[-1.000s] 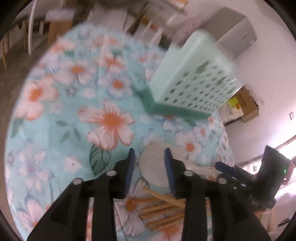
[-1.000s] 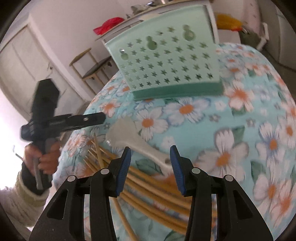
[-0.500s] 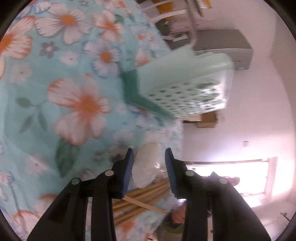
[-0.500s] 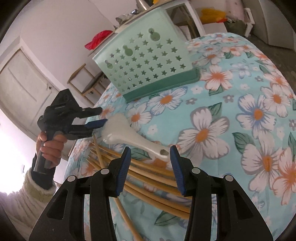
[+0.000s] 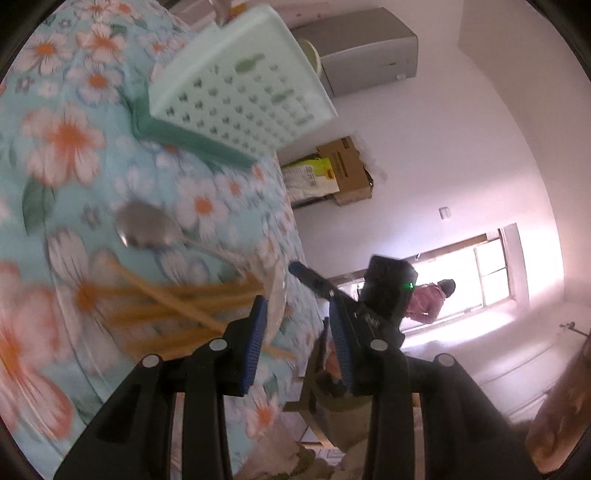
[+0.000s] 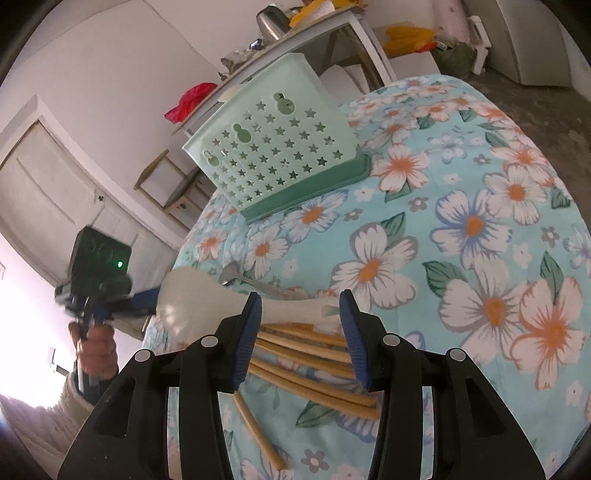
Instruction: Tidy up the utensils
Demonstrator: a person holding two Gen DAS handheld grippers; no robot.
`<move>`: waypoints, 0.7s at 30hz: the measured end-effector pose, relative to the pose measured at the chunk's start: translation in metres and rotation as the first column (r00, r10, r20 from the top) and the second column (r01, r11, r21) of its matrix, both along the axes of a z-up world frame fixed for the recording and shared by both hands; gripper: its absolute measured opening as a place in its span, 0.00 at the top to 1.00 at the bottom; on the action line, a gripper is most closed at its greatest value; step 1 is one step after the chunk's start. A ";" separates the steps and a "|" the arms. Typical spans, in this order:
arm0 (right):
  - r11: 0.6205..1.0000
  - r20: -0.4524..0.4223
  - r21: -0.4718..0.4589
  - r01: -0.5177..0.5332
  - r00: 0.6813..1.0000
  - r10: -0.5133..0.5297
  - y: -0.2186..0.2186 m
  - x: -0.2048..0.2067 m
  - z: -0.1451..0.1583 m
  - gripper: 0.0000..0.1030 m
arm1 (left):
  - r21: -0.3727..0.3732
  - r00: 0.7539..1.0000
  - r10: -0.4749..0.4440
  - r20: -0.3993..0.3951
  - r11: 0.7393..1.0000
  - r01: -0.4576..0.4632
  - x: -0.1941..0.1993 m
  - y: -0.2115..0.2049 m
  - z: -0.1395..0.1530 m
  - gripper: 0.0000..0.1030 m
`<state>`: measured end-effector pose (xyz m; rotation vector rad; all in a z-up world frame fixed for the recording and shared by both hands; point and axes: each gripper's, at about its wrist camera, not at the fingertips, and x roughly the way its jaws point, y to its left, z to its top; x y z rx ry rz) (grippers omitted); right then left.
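A white rice paddle (image 6: 199, 299) lies across several wooden chopsticks (image 6: 310, 369) and a metal spoon (image 6: 231, 273) on the floral tablecloth (image 6: 461, 221). My right gripper (image 6: 301, 328) hangs open above the paddle's handle, which shows between its fingers. My left gripper (image 6: 138, 301) reaches the paddle's head from the table's edge. In the left wrist view the paddle (image 5: 275, 295) appears edge-on beside one finger of my left gripper (image 5: 299, 343), whose jaws stand apart without pinching it. The spoon (image 5: 146, 225), the blurred chopsticks (image 5: 159, 306) and my right gripper (image 5: 310, 280) show there too. A mint perforated basket (image 6: 273, 155) stands upright farther back.
The basket (image 5: 236, 85) sits near the table's far side. Off the table are a cardboard box (image 5: 343, 170), a grey cabinet (image 5: 365, 48), a person in pink by the window (image 5: 428, 299), a side table with a kettle (image 6: 273, 18) and a white door (image 6: 48, 192).
My left gripper swung round to the table's edge and closed in on the paddle's head. My right gripper moved forward over the handle. The metal spoon came into view.
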<state>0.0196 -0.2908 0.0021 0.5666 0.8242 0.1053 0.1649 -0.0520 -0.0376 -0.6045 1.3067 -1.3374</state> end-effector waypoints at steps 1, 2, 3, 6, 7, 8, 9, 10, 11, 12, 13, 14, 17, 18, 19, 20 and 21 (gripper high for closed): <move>1.000 0.001 0.003 0.002 1.000 -0.002 0.001 0.000 0.000 0.59 | 0.000 1.000 0.002 0.006 1.000 -0.002 -0.007 0.001 -0.002 0.68; 1.000 0.001 0.007 0.004 1.000 -0.004 0.001 0.000 -0.001 0.59 | 0.003 1.000 0.005 0.015 1.000 -0.005 -0.011 0.000 -0.003 0.68; 1.000 0.000 0.012 0.004 1.000 -0.004 0.002 -0.002 -0.002 0.59 | 0.011 0.999 0.013 0.033 1.000 -0.013 -0.018 0.002 -0.004 0.68; 1.000 -0.002 0.020 0.002 1.000 -0.002 0.004 -0.002 -0.004 0.59 | 0.042 0.997 0.019 0.079 0.999 -0.023 -0.032 0.009 -0.008 0.68; 1.000 -0.004 0.023 0.000 1.000 0.000 0.005 -0.003 -0.006 0.59 | 0.054 0.996 0.025 0.089 0.998 -0.030 -0.034 0.013 -0.011 0.68; 1.000 -0.005 0.025 -0.001 1.000 0.001 0.006 -0.003 -0.007 0.59 | 0.064 0.996 0.027 0.090 0.997 -0.032 -0.037 0.013 -0.014 0.68; 1.000 -0.006 0.029 -0.001 1.000 0.001 0.007 -0.004 -0.008 0.59 | 0.072 0.996 0.030 0.087 0.997 -0.037 -0.039 0.013 -0.015 0.68; 0.999 -0.008 0.033 -0.001 1.000 0.001 0.007 -0.004 -0.008 0.59 | 0.079 0.996 0.037 0.083 0.996 -0.043 -0.040 0.012 -0.017 0.68; 0.999 -0.009 0.037 0.000 1.000 0.001 0.008 -0.005 -0.009 0.59 | 0.087 0.996 0.047 0.082 0.995 -0.054 -0.039 0.008 -0.021 0.68; 0.999 -0.010 0.039 0.000 1.000 0.000 0.008 -0.006 -0.010 0.59 | 0.097 0.995 0.059 0.083 0.993 -0.067 -0.042 0.001 -0.025 0.68; 0.999 -0.010 0.041 0.001 1.000 0.000 0.009 -0.006 -0.011 0.59 | 0.108 0.994 0.076 0.082 0.991 -0.084 -0.041 0.001 -0.028 0.68; 0.999 -0.010 0.044 0.001 1.000 -0.001 0.009 -0.007 -0.012 0.59 | 0.117 0.993 0.084 0.078 0.989 -0.093 -0.040 0.000 -0.031 0.68; 0.999 -0.009 0.051 0.004 1.000 -0.004 0.009 -0.009 -0.013 0.59 | 0.139 0.990 0.119 0.073 0.982 -0.129 -0.039 0.001 -0.039 0.68; 0.999 -0.010 0.054 0.006 1.000 -0.005 0.009 -0.009 -0.014 0.59 | 0.139 0.990 0.124 0.069 0.981 -0.132 -0.040 0.000 -0.040 0.68; 0.998 -0.011 0.054 0.007 1.000 -0.007 0.009 -0.009 -0.015 0.59 | 0.142 0.989 0.128 0.069 0.980 -0.137 -0.041 -0.001 -0.041 0.68; 0.998 -0.012 0.056 0.009 1.000 -0.008 0.009 -0.009 -0.016 0.59 | 0.144 0.988 0.134 0.078 0.979 -0.144 -0.042 -0.002 -0.041 0.68; 0.998 -0.013 0.058 0.011 1.000 -0.010 0.008 -0.010 -0.017 0.59 | 0.145 0.987 0.139 0.083 0.978 -0.150 -0.042 -0.003 -0.041 0.68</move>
